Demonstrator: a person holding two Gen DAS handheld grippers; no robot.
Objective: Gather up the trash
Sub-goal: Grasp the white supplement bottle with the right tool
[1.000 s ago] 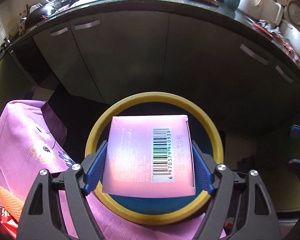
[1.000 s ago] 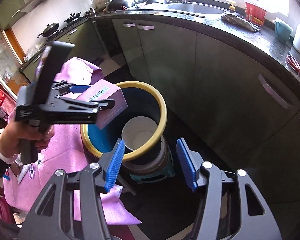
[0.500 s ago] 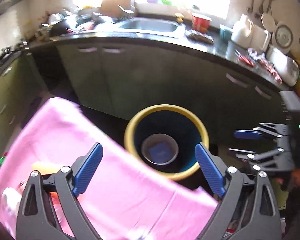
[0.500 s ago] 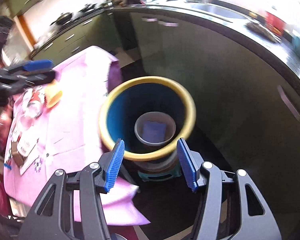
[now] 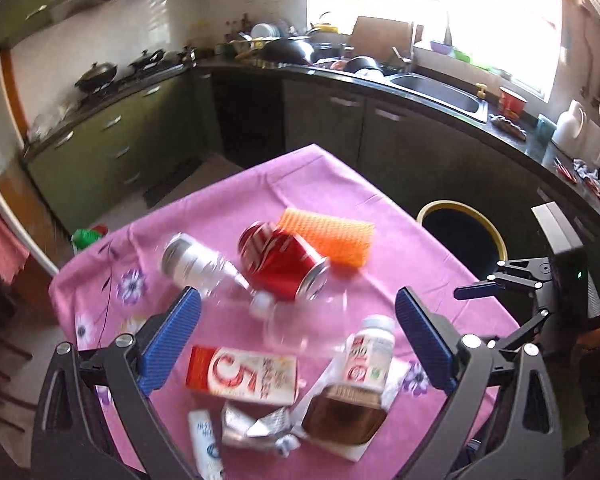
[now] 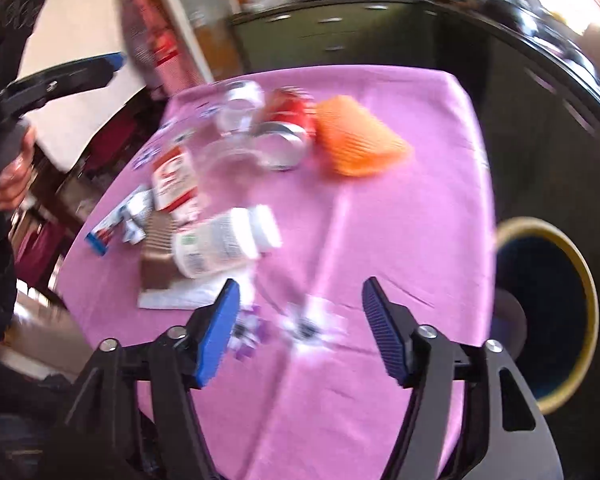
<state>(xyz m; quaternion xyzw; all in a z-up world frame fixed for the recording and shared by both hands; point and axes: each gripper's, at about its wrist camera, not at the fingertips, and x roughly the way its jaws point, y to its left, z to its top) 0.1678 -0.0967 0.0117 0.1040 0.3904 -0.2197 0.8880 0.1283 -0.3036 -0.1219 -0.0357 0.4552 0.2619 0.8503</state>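
Note:
My left gripper (image 5: 298, 336) is open and empty above the pink-clothed table (image 5: 420, 268). Below it lie a red can (image 5: 282, 260), a clear plastic bottle (image 5: 204, 268), a red-and-white carton (image 5: 242, 374), a white pill bottle (image 5: 370, 350), a brown packet (image 5: 344, 412) and crumpled foil (image 5: 256, 426). My right gripper (image 6: 300, 330) is open and empty over the table's near part, with the pill bottle (image 6: 224, 244) just beyond it. The blue bin with a yellow rim (image 5: 458, 216) stands at the table's right edge; it also shows in the right wrist view (image 6: 580, 276).
An orange sponge (image 5: 328, 234) lies by the can. A small blue-and-white packet (image 6: 102, 236) lies at the table's left edge. Dark kitchen cabinets and a worktop with a sink (image 5: 440, 92) curve behind the table. My right gripper shows at the right of the left wrist view (image 5: 500, 280).
The pink box left my left gripper and lay in the bin half a second ago. Both grippers have swung from the bin to over the table. The left jaws opened wide.

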